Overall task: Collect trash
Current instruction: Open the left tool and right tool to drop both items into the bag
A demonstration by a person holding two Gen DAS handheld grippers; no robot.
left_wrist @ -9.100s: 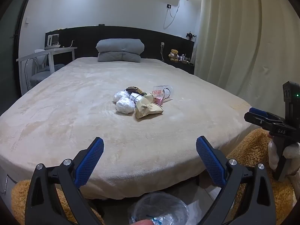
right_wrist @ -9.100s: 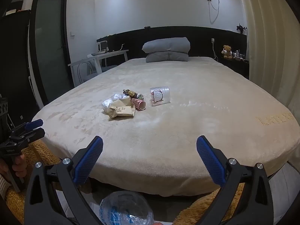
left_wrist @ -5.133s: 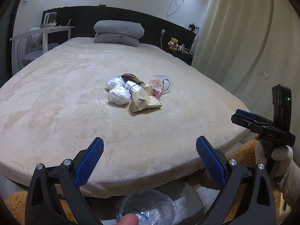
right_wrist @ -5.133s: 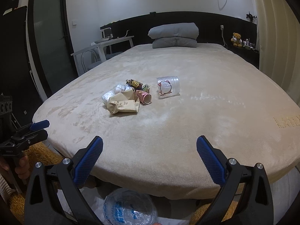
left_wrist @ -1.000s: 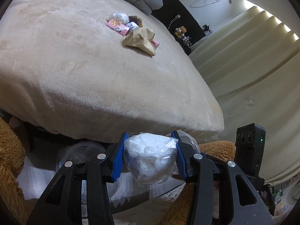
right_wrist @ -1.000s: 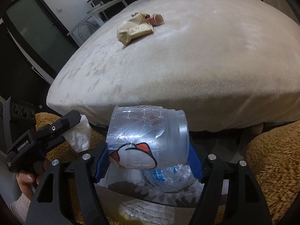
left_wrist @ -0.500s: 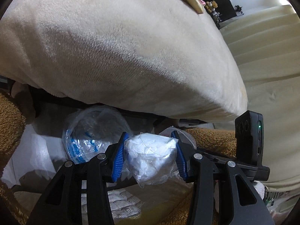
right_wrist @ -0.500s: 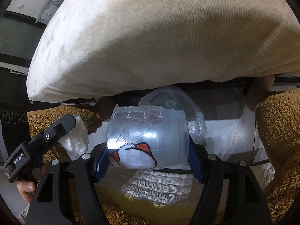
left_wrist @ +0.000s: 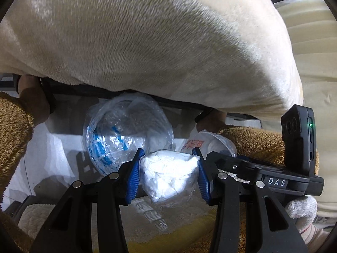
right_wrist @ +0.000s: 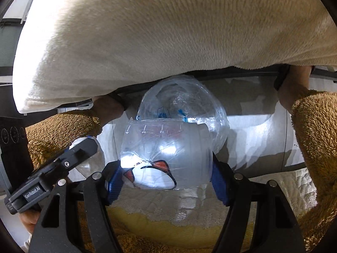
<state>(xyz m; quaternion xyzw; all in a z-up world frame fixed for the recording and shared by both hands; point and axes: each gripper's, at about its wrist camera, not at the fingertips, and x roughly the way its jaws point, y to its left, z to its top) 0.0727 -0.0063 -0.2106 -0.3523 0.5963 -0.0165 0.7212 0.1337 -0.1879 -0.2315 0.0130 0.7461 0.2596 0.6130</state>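
Note:
My left gripper (left_wrist: 168, 179) is shut on a white crumpled wad in clear plastic (left_wrist: 168, 177), held just this side of the open clear trash bag (left_wrist: 126, 130) with blue print on the floor by the bed. My right gripper (right_wrist: 166, 179) is shut on a clear plastic cup (right_wrist: 166, 158) with a red and white drawing, lying sideways between the blue pads, right in front of the same trash bag (right_wrist: 185, 105). Each gripper shows in the other view: the right gripper (left_wrist: 212, 154) with the cup (left_wrist: 210, 143), the left gripper (right_wrist: 84, 145) at lower left.
The cream bed cover (left_wrist: 158, 42) overhangs the bag and fills the upper half of both views. A person's knees in brown fleece (right_wrist: 311, 137) flank the bag. A gloved hand (left_wrist: 301, 213) holds the right gripper. Pale quilted fabric (right_wrist: 189, 206) lies below.
Both grippers have sunk and tipped downward from the bed's top toward the floor. The bag mouth now sits close behind the held wad and cup. Both grips are unchanged.

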